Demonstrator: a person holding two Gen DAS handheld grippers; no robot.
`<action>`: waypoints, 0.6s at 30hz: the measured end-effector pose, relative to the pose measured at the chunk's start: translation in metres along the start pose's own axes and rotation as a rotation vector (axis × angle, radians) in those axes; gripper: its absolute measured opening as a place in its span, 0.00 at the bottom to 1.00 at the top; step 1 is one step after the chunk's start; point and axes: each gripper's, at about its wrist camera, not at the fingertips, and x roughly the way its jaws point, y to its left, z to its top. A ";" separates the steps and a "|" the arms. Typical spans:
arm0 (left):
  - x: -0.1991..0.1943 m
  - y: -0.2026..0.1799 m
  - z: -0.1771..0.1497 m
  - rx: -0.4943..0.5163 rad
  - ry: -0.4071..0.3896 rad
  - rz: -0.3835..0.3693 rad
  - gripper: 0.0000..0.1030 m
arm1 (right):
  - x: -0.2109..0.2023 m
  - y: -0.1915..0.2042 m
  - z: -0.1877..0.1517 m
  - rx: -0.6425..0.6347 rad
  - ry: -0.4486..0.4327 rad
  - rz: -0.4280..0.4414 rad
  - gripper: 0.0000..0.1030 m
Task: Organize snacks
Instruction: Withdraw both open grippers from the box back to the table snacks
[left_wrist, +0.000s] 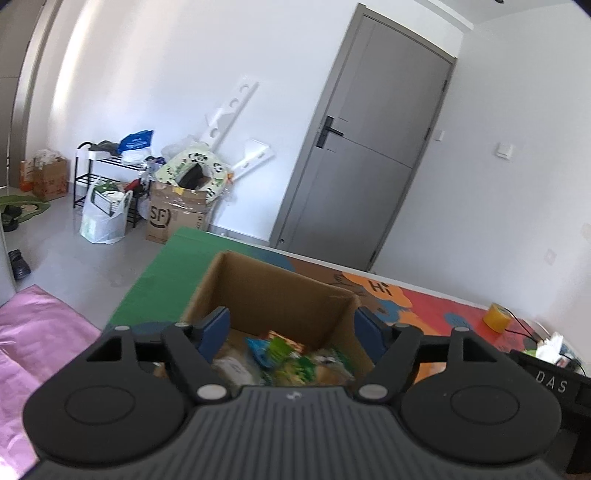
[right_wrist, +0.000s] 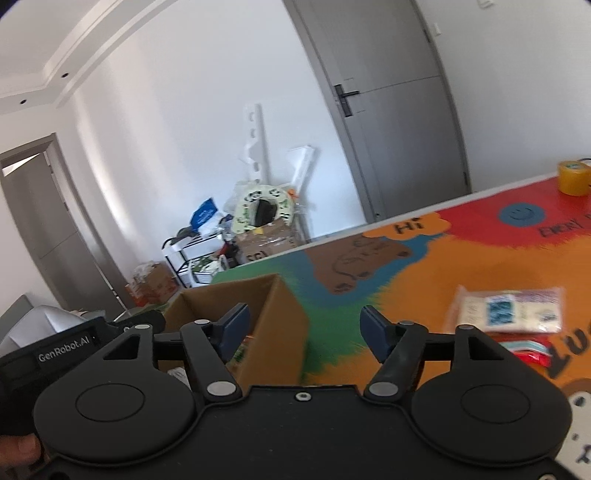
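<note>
snack packet: the pale, see-through packet (right_wrist: 506, 309) with a blue label lies flat on the colourful mat, still outside the box, and looks to me like the next thing to collect
which way it lies: ahead and to the right of the right gripper (right_wrist: 304, 325), a bit beyond its right fingertip, not between the jaws
long axis: runs roughly left to right across the right wrist view, so its wide side faces the jaws (blurry, so don't quote me on the exact angle)
nearer hand: the right one, I'd say; the left wrist view doesn't show the packet at all
other loose snacks: a red and teal wrapper (right_wrist: 532, 350) sits just in front of the pale packet, partly hidden by the gripper
box: the open cardboard box (left_wrist: 280, 291) stands on the green end of the mat, with green and white snack packs (left_wrist: 284, 356) already inside
left gripper: left gripper (left_wrist: 291, 325) hangs over the box with jaws apart and nothing pinched between them
right gripper state: jaws apart too, empty, straddling the box's right front corner
readable writing: "GenRobot.AI" on the other gripper's body (right_wrist: 64, 349), "DAS" on a black case (left_wrist: 550, 384), "Hi" on the mat (right_wrist: 410, 225), "SF" on a floor carton (left_wrist: 173, 218)
packet label: too smeared to read
yellow tape roll: yellow tape roll (right_wrist: 574, 177) sits at the mat's far end, well apart from everything
</note>
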 end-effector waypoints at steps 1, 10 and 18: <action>0.000 -0.003 -0.002 0.005 0.006 -0.004 0.73 | -0.003 -0.004 -0.001 0.004 -0.001 -0.009 0.69; 0.002 -0.029 -0.019 0.040 0.053 -0.039 0.79 | -0.028 -0.036 -0.009 0.032 -0.007 -0.064 0.82; 0.003 -0.055 -0.034 0.074 0.092 -0.062 0.82 | -0.054 -0.065 -0.012 0.065 -0.019 -0.097 0.93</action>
